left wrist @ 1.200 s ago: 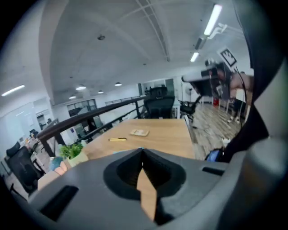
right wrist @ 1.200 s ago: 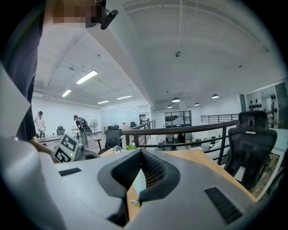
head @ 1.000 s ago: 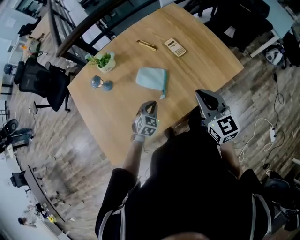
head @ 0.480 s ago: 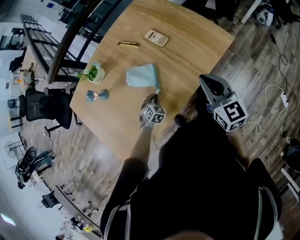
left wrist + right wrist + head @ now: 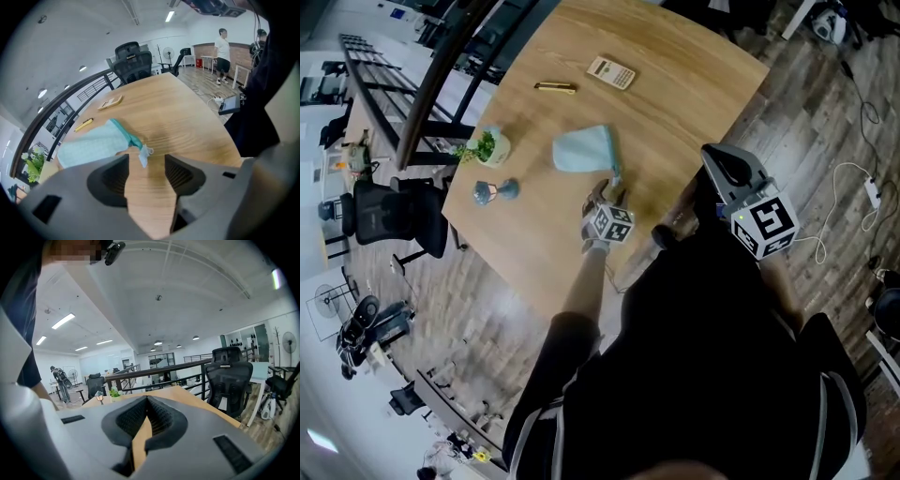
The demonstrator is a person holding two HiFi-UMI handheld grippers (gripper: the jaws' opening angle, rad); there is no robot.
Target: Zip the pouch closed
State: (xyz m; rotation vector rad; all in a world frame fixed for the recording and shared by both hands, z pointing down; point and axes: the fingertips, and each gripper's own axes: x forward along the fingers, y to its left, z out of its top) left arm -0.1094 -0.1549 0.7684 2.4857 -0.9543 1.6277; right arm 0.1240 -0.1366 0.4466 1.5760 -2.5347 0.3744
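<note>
A pale mint pouch (image 5: 581, 150) lies flat on the wooden table (image 5: 675, 103), its teal zipper edge (image 5: 125, 135) toward me and a small white pull tab (image 5: 144, 153) at that edge's near end. My left gripper (image 5: 602, 197) points steeply down just short of the tab. Its jaws have just been opening and stand wide, the tab lying ahead of the gap (image 5: 146, 161), untouched. My right gripper (image 5: 719, 157) hovers near the table's right edge, away from the pouch, shut with nothing between its fingers (image 5: 146, 401).
Beyond the pouch lie a calculator (image 5: 611, 73) and a yellow pen (image 5: 555, 89). A small potted plant (image 5: 490, 147) and a blue lantern-like ornament (image 5: 495, 191) stand to the pouch's left. An office chair (image 5: 389, 211) stands off the table's left corner.
My left gripper has dropped and moved forward to the pouch's zipper end, then its jaws spread apart. The right gripper has shifted slightly sideways and stays shut.
</note>
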